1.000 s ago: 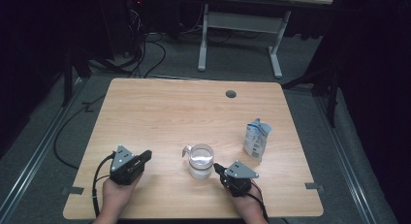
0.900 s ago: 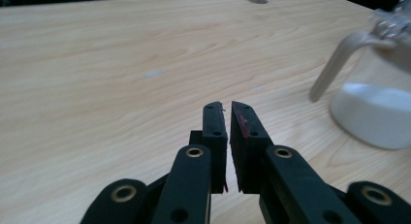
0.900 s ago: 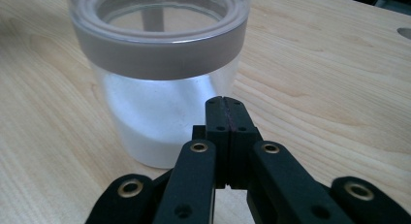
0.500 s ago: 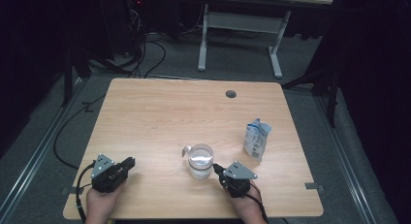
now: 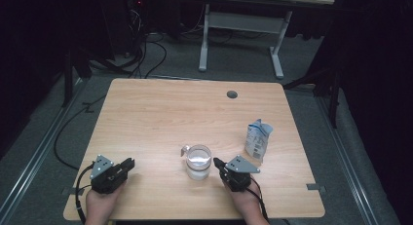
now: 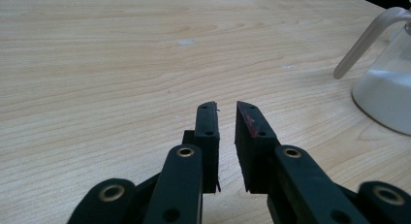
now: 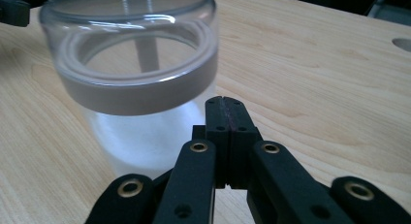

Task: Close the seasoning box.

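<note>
Dark room, cables on grey floor beyond; a pale wood bench (image 5: pixel 160 113) was noted under the high camera. A clear glass pitcher (image 5: pixel 198 161) with white contents was seen upright near the bench's near edge, about midway along it, its thin handle turned toward the left side. A small carton (image 5: pixel 258 140) was recorded toward the right edge, apart from the pitcher.

The right hand-held gripper (image 5: pixel 217 163) was found just beside the pitcher's right wall, pointing at it; whether it touched could not be told. Its jaws were pressed together on nothing, as confirmed in the right gripper view (image 7: pixel 226 104), with the pitcher (image 7: pixel 140 73) directly ahead.

The left hand-held gripper (image 5: pixel 129 162) was noted near the near left corner, well apart from the pitcher, which lay to its right. Its jaws had just been opening and were parted by a narrow gap (image 6: pixel 227 107), nothing between them.

The right one was judged nearer; its jaws would need spreading before any grasp.
</note>
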A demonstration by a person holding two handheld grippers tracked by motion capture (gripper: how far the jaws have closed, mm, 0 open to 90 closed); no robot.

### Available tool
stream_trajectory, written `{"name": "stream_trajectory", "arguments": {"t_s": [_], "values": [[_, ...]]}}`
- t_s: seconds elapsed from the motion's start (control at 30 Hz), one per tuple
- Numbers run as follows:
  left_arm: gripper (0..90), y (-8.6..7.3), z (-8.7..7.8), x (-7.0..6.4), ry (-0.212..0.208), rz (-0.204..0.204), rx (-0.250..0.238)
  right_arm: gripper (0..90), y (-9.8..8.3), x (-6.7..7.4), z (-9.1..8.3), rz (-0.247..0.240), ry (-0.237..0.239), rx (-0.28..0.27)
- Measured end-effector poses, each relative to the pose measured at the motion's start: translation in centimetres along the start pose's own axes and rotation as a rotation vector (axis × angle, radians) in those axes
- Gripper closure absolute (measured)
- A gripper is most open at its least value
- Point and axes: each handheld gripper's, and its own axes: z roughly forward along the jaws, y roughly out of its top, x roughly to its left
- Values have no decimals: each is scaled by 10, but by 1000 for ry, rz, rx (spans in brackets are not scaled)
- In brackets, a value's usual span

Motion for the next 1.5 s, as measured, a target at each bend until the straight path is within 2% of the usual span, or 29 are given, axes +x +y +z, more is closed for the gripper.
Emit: {"name": "stream_trajectory", "arguments": {"t_s": [0.13,0.23,0.4,0.47,0.53,0.63,0.7,1.07,1.3,1.5], "values": [[798,-1,0,3,3,-7,1,900,1,7,-1,-35,-2,6],[798,0,-1,3,5,-6,-1,900,0,13,-4,-47,19,2],[797,0,-2,2,7,-5,-4,900,-1,33,-10,-90,92,-5],[797,0,-2,2,8,-2,-5,900,0,33,-10,-76,84,-11],[797,0,-2,3,10,-4,-3,900,4,27,-8,-58,54,-15],[797,0,-2,5,12,-9,-3,900,8,23,-2,-38,48,-17],[798,-1,-3,6,13,-11,-4,900,8,25,-1,-48,42,-18],[797,0,-3,5,14,-14,-5,900,6,41,-9,-84,85,-25],[796,-2,-3,6,10,-14,-2,898,4,28,-15,-62,56,-36],[783,-2,-2,6,4,-17,-2,868,-5,0,-15,-3,-4,-15]]}}
